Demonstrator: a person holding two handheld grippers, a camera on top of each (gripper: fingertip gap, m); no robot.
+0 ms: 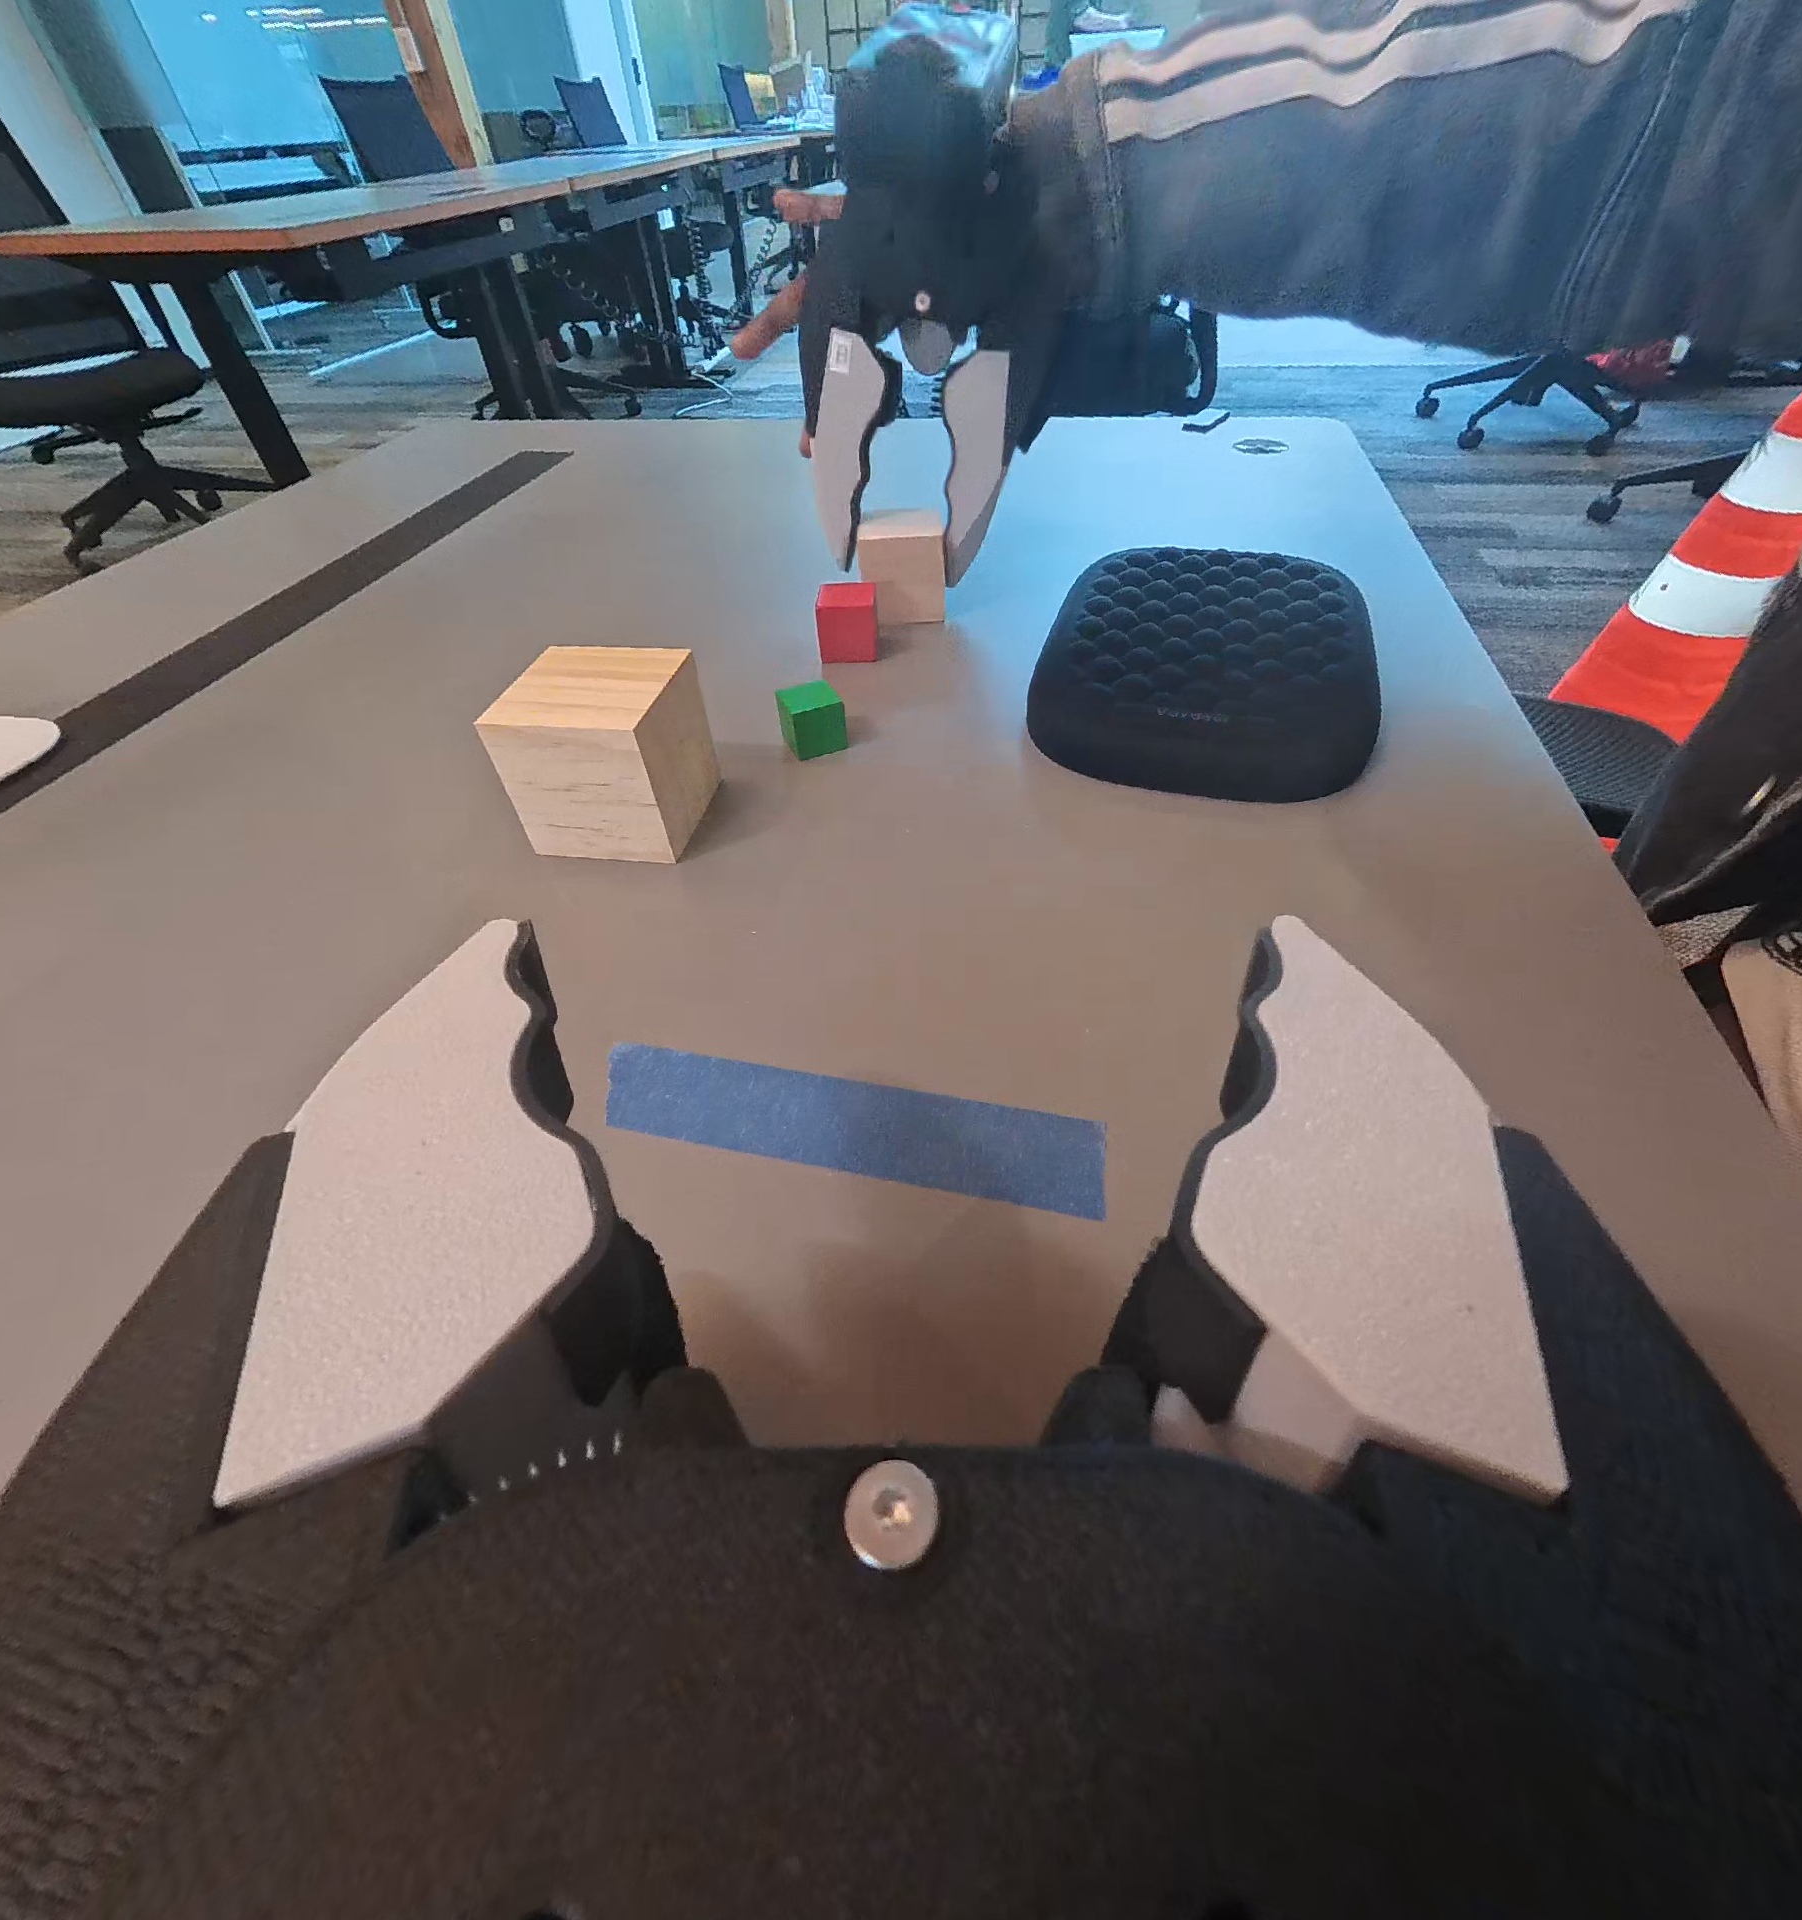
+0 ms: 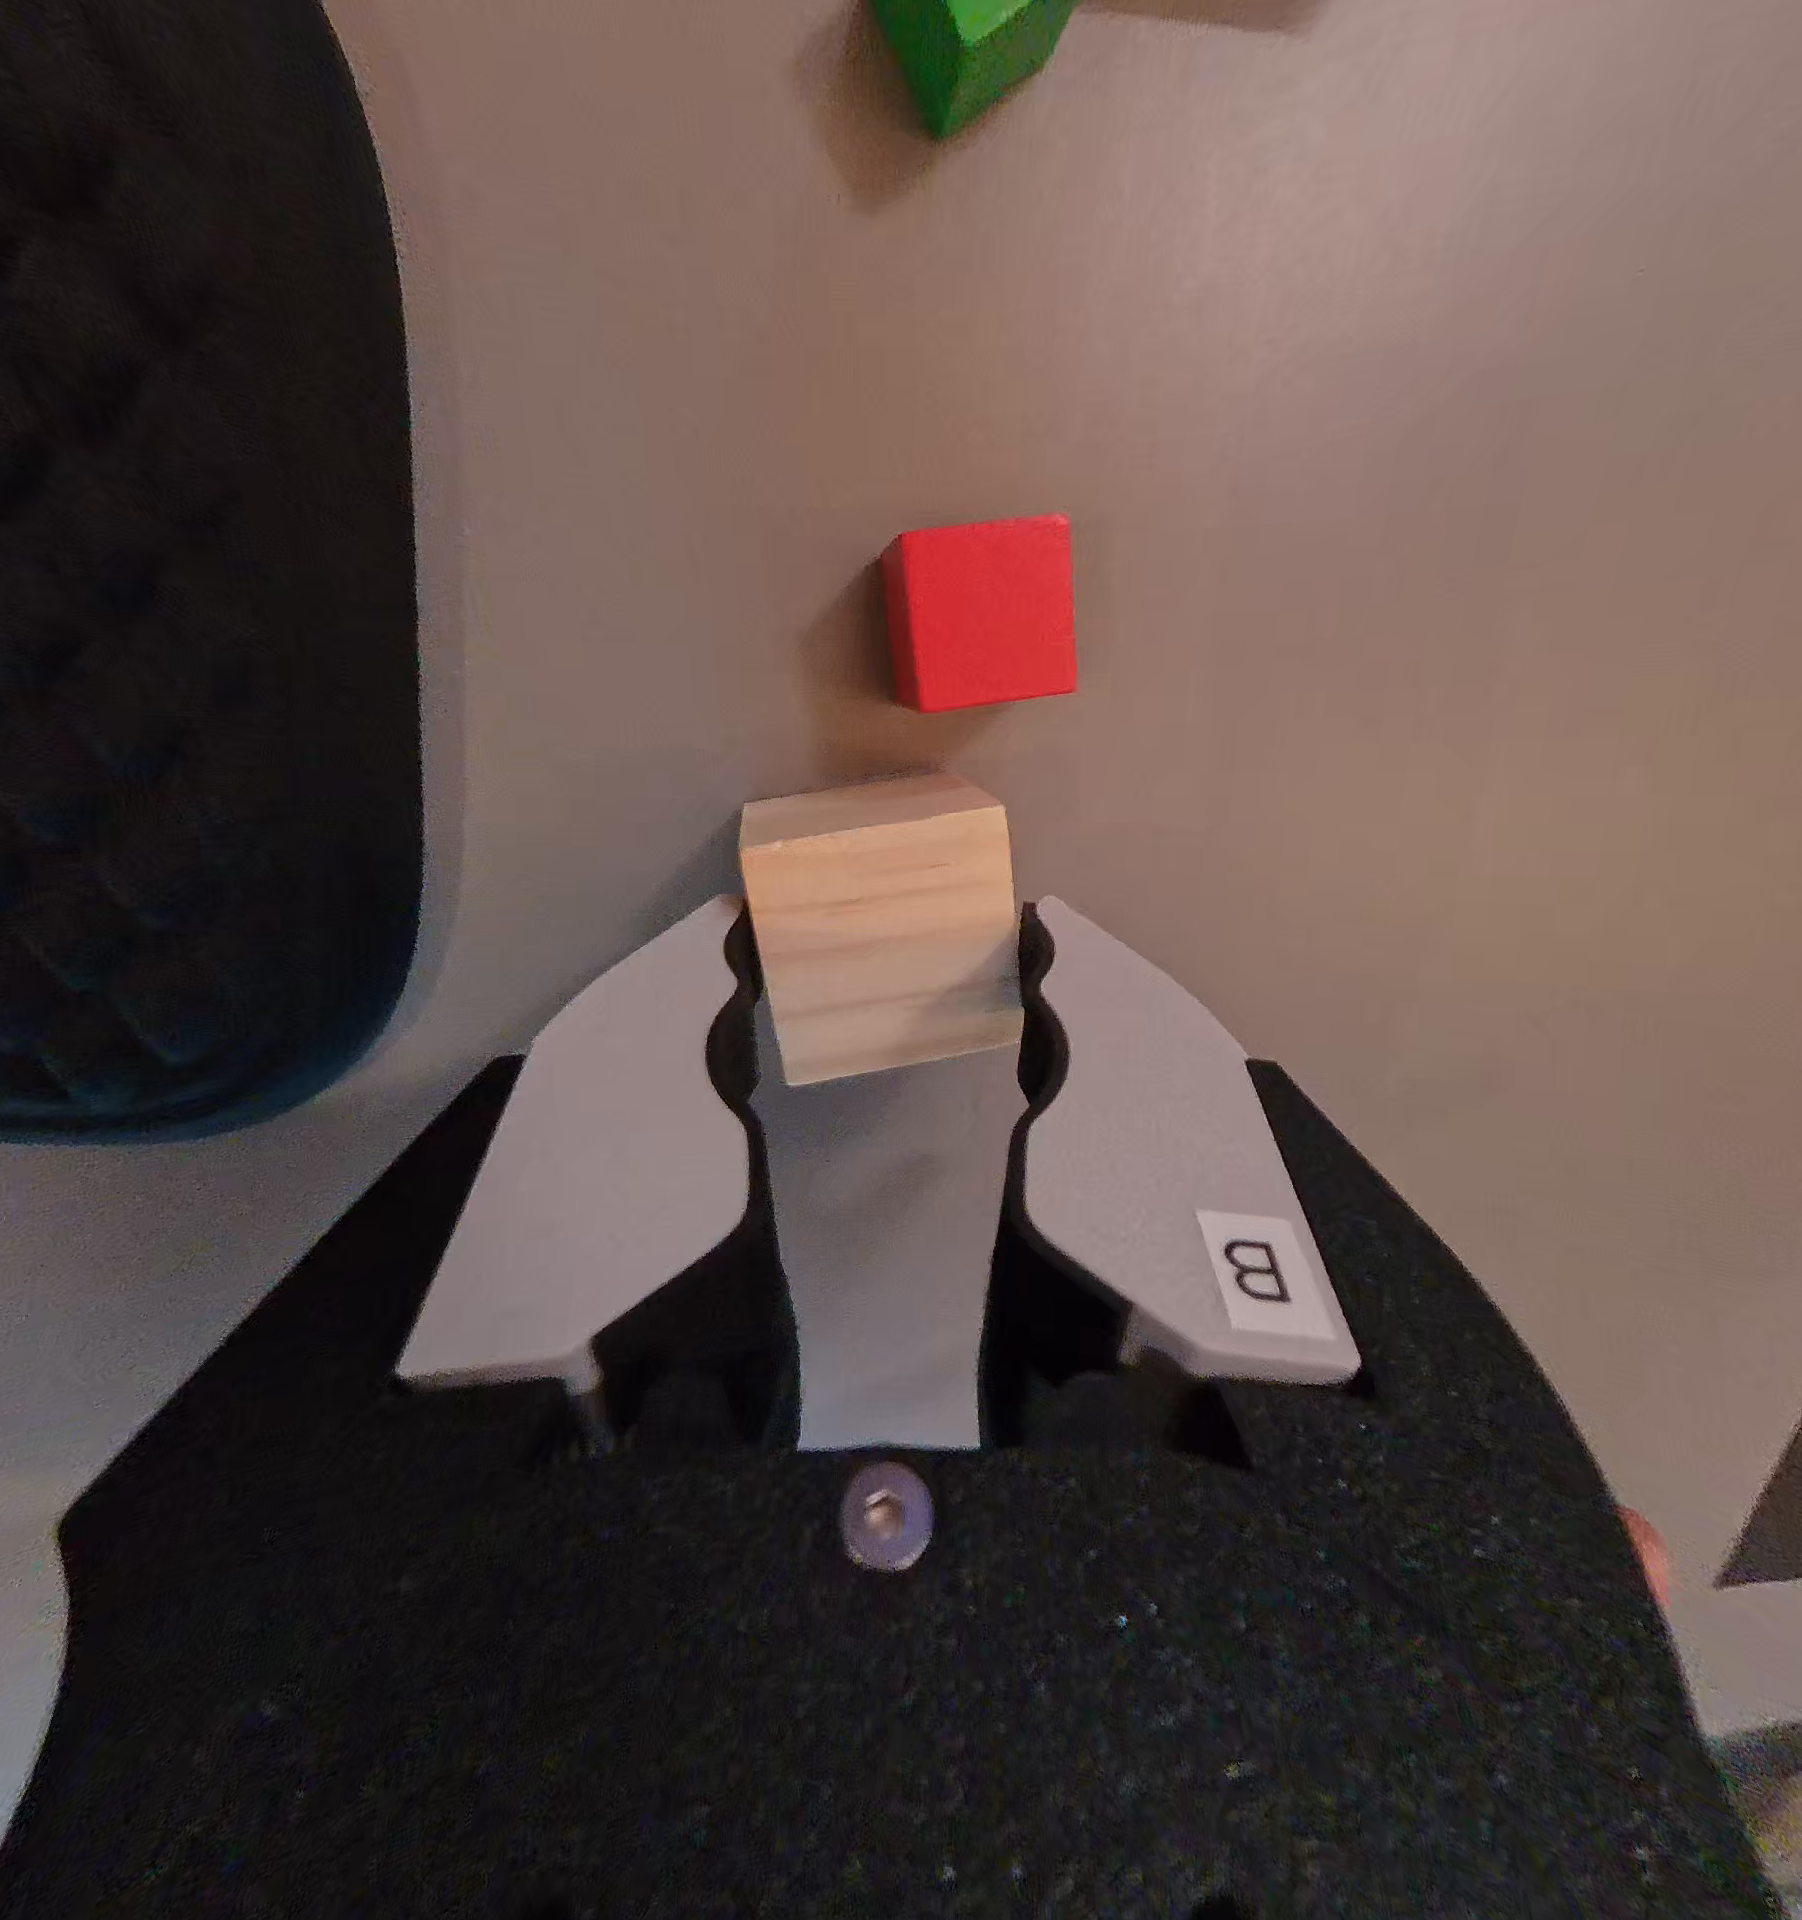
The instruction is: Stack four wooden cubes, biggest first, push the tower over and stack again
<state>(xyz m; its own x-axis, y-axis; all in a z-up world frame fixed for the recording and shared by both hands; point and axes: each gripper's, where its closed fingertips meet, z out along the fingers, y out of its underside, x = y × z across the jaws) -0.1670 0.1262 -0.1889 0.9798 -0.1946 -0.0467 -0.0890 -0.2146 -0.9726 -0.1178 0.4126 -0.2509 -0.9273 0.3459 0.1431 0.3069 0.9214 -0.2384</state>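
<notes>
On grey table, behind red cube, right gripper pinches mid-size wooden cube by opposite flat faces; we judge it light, rigid, smooth; left gripper wide, empty.

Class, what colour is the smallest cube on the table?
Green: the smallest cube is painted plain green, seen best in the left wrist view, lying near the red cube.

- big cube & smaller cube: bare pale wood, grain lines visible, matt
- red cube, green cube: painted, smooth, slight sheen
- table: grey, smooth, matt
- black pad: cloth-like, bumpy scale texture
- tape strip: blue, papery, matt
- left gripper fingers: grey grainy plastic; body rough black w/ metal screw
</notes>
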